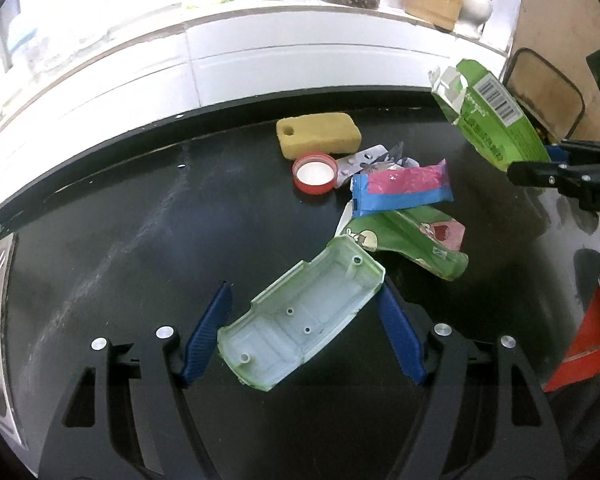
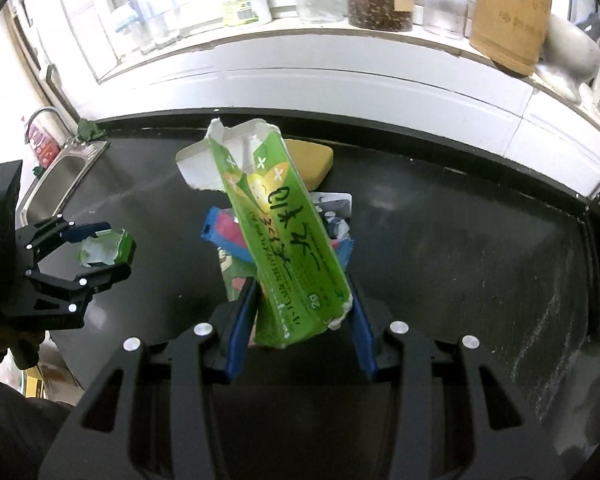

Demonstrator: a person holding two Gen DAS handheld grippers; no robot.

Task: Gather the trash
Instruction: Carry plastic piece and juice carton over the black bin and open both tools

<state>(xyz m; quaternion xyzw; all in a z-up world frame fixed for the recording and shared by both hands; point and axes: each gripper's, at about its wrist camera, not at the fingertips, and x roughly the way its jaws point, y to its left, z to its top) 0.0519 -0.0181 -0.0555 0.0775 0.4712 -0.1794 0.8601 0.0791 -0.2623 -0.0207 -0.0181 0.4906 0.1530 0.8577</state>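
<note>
My left gripper [image 1: 304, 296] is shut on a pale green plastic shell [image 1: 300, 316] shaped like a toy car body, held above the black counter [image 1: 120, 240]. The right wrist view shows that gripper [image 2: 108, 252] at the left, with the shell [image 2: 104, 248] between its fingers. My right gripper [image 2: 302, 284] is shut on the lower end of a torn green carton [image 2: 284, 220], which tilts up and away. In the left wrist view the carton [image 1: 496, 116] hangs at the upper right. On the counter lie a pink and blue wrapper [image 1: 400, 188], a green pouch [image 1: 416, 240], a red lid [image 1: 315, 172] and a blister pack [image 1: 360, 160].
A yellow sponge [image 1: 318, 134] rests behind the trash. A steel sink [image 2: 60, 172] with a tap adjoins the counter's left end. Jars [image 2: 380, 4] and a wooden board [image 2: 508, 12] stand on the white sill behind. Something red [image 1: 588, 348] shows at the right edge.
</note>
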